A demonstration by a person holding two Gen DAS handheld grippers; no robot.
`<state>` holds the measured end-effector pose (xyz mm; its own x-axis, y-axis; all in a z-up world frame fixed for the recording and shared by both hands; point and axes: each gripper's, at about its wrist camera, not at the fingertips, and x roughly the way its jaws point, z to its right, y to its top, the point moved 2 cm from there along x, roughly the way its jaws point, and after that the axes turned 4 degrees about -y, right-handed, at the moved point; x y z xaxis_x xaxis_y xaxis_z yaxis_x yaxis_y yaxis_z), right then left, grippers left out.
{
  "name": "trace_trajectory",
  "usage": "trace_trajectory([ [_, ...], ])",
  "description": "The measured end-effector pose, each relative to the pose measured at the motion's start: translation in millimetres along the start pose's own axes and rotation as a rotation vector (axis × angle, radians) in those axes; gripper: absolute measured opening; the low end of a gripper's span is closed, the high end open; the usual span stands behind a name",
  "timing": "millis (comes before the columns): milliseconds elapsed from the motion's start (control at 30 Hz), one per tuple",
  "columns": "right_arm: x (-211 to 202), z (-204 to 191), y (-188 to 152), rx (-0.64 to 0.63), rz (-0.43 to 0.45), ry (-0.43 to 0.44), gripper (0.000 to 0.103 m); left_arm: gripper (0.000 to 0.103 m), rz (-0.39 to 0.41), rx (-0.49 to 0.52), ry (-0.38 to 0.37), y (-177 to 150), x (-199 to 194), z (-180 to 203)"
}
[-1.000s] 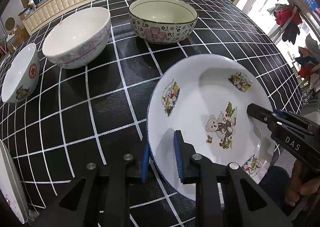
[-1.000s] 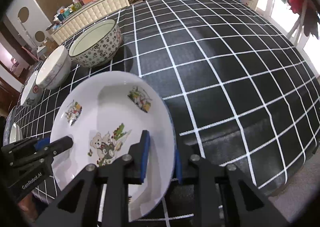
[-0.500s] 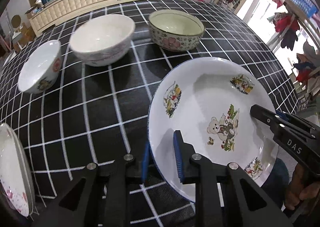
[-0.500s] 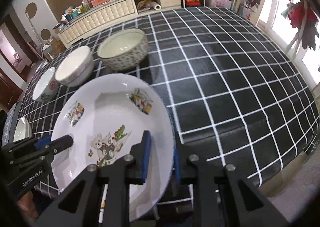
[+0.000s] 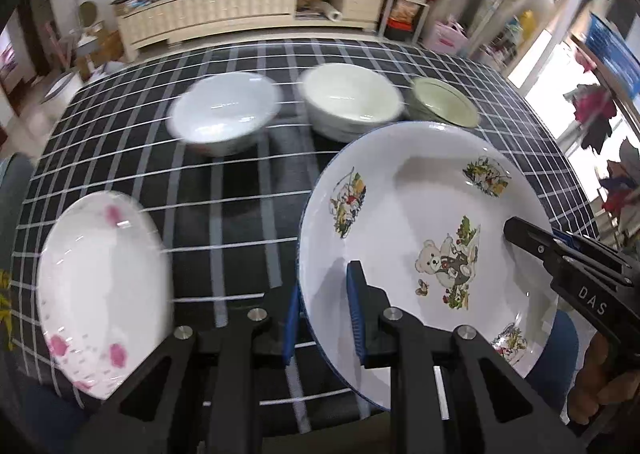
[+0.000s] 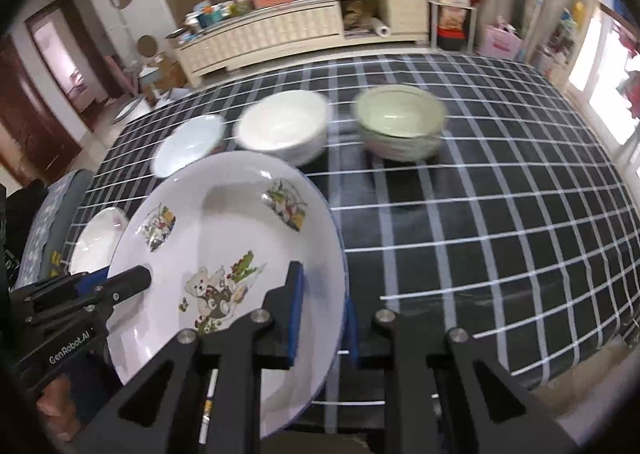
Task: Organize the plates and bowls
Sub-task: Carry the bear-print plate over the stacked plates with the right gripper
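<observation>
A white plate with a teddy-bear picture (image 5: 420, 214) hangs above the black checked table, held by both grippers. My left gripper (image 5: 322, 294) is shut on its left rim; my right gripper (image 5: 518, 230) bites the right rim. In the right wrist view the right gripper (image 6: 324, 294) clamps the bear plate (image 6: 224, 222) and the left gripper (image 6: 134, 280) holds the far side. On the table stand a small white bowl (image 5: 224, 118), a larger white bowl (image 5: 352, 102) and a green-lined floral bowl (image 5: 444, 100). A pink-flowered plate (image 5: 100, 286) lies near the front left edge.
The checked tablecloth (image 6: 500, 222) stretches bare to the right of the bowls. Behind the table runs a long cream cabinet (image 6: 280, 30) with clutter on top. A hand (image 5: 600, 394) grips the right tool's handle. Clothes hang by the bright window at right.
Both grippers have lifted the bear plate and drawn back from the table. The bowls now look smaller and farther, and the pink-flowered plate has come fully into view at left.
</observation>
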<state>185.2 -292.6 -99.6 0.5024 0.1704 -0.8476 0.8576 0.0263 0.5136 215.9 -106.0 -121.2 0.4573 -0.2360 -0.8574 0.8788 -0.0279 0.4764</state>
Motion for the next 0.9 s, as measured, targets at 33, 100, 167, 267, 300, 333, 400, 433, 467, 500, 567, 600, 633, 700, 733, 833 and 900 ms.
trace_trajectory([
  [33,2,-10,1,-0.012,0.000,0.011,0.023,0.020,0.006,-0.015,0.011,-2,-5,-11],
  [100,5,-29,3,-0.040,0.000,0.029,0.023,0.020,0.012,-0.042,0.026,-6,-14,-29],
  [167,9,-48,6,-0.070,-0.003,0.045,0.023,0.020,0.016,-0.071,0.037,-9,-21,-49],
  [267,17,-79,5,-0.107,-0.016,0.070,0.023,0.020,0.023,-0.111,0.054,-17,-32,-77],
  [300,20,-87,5,-0.116,-0.021,0.074,0.022,0.020,0.025,-0.123,0.064,-20,-37,-88],
  [333,24,-96,5,-0.129,-0.027,0.079,0.023,0.020,0.026,-0.131,0.071,-24,-41,-96],
  [400,33,-114,5,-0.161,-0.042,0.091,0.022,0.020,0.026,-0.153,0.086,-30,-47,-115],
  [433,36,-120,5,-0.174,-0.047,0.096,0.022,0.020,0.025,-0.162,0.094,-32,-48,-122],
  [467,40,-129,5,-0.189,-0.053,0.101,0.022,0.020,0.022,-0.177,0.103,-36,-51,-133],
  [500,42,-139,5,-0.199,-0.058,0.103,0.022,0.020,0.019,-0.188,0.108,-38,-52,-141],
  [567,48,-155,4,-0.217,-0.068,0.110,0.022,0.020,0.012,-0.211,0.113,-44,-54,-157],
  [600,51,-163,1,-0.226,-0.073,0.112,0.022,0.020,0.009,-0.224,0.116,-47,-55,-166],
  [633,55,-170,0,-0.233,-0.081,0.117,0.022,0.020,0.008,-0.230,0.119,-47,-54,-172],
  [700,62,-181,-2,-0.242,-0.097,0.124,0.022,0.020,0.005,-0.248,0.135,-52,-55,-185],
  [733,65,-187,-3,-0.249,-0.103,0.126,0.022,0.020,0.002,-0.258,0.142,-54,-55,-193],
  [833,73,-201,-5,-0.269,-0.115,0.126,0.022,0.020,-0.007,-0.280,0.147,-60,-54,-209],
  [900,78,-207,-6,-0.277,-0.124,0.129,0.022,0.020,-0.011,-0.291,0.149,-62,-52,-215],
])
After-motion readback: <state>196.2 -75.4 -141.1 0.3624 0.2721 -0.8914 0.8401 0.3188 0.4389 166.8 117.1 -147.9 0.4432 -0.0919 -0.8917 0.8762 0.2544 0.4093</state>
